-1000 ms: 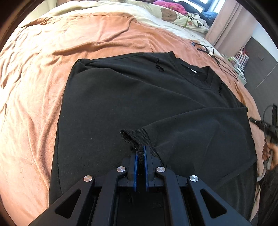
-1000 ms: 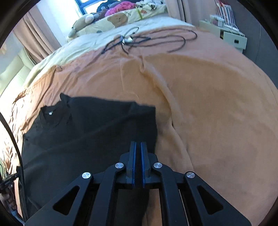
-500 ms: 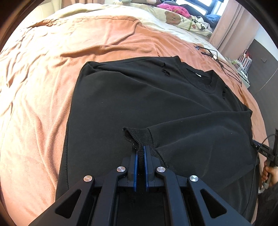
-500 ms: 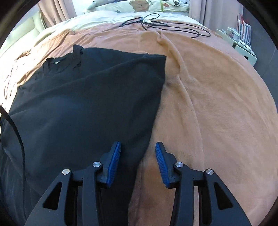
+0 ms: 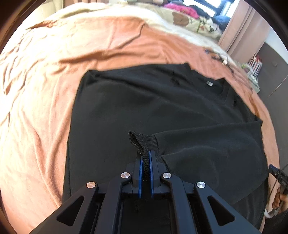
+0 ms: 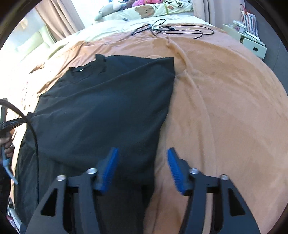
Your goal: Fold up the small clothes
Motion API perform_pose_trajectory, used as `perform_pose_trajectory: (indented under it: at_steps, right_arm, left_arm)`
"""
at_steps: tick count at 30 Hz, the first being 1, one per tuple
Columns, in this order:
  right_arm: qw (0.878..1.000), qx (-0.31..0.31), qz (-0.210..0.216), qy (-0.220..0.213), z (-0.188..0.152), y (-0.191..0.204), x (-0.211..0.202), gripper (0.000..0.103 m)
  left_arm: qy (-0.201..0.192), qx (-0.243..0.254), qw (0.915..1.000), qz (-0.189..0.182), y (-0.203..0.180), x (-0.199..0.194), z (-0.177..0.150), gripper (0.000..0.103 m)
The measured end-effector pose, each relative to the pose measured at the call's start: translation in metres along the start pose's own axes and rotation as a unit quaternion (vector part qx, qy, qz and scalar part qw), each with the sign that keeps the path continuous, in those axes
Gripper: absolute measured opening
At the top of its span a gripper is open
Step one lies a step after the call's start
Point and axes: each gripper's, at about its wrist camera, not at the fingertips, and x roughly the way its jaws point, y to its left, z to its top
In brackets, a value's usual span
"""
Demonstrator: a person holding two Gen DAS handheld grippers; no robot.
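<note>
A black sweater (image 5: 144,100) lies flat on an orange bedspread (image 5: 36,90), its right side folded over the body. My left gripper (image 5: 146,156) is shut on the ribbed cuff (image 5: 142,142) of a sleeve and holds it over the sweater's middle. In the right wrist view the sweater (image 6: 108,108) lies to the left. My right gripper (image 6: 142,162) is open and empty above the sweater's folded right edge, near the hem.
Black cables (image 6: 171,28) lie on the bed beyond the sweater. Pillows and soft toys (image 6: 144,10) sit at the head of the bed. A white bedside unit (image 6: 252,43) stands at the right. Bare orange bedspread (image 6: 225,108) spreads right of the sweater.
My right gripper let go of the sweater's edge, opened wide and drew back. My left gripper stayed shut on the cuff and shifted slightly over the sweater.
</note>
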Motion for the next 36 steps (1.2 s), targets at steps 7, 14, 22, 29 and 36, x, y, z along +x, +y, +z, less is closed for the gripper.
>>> perform_pose_trajectory:
  at_steps: [7, 14, 22, 29, 36]
  right_arm:
    - [0.999, -0.025, -0.023, 0.025, -0.027, -0.002, 0.004, 0.063]
    - [0.995, -0.016, -0.089, 0.034, -0.039, -0.012, 0.002, 0.063]
    - [0.998, 0.002, -0.058, 0.001, -0.06, -0.002, -0.048, 0.063]
    - [0.997, -0.01, -0.06, -0.036, -0.08, 0.023, -0.097, 0.063]
    - [0.995, -0.019, -0.068, -0.068, -0.112, 0.052, -0.15, 0.063]
  left_arm:
    - [0.018, 0.007, 0.9997, 0.015, 0.004, 0.003, -0.015, 0.016]
    - [0.018, 0.012, 0.9993, 0.029, 0.017, -0.027, -0.027, 0.032]
    - [0.0, 0.016, 0.9995, 0.027, 0.032, -0.074, -0.055, 0.06]
    - [-0.028, 0.027, 0.9991, 0.017, 0.027, -0.12, -0.082, 0.084]
    - [-0.063, 0.034, 0.9972, 0.023, 0.021, -0.169, -0.115, 0.097]
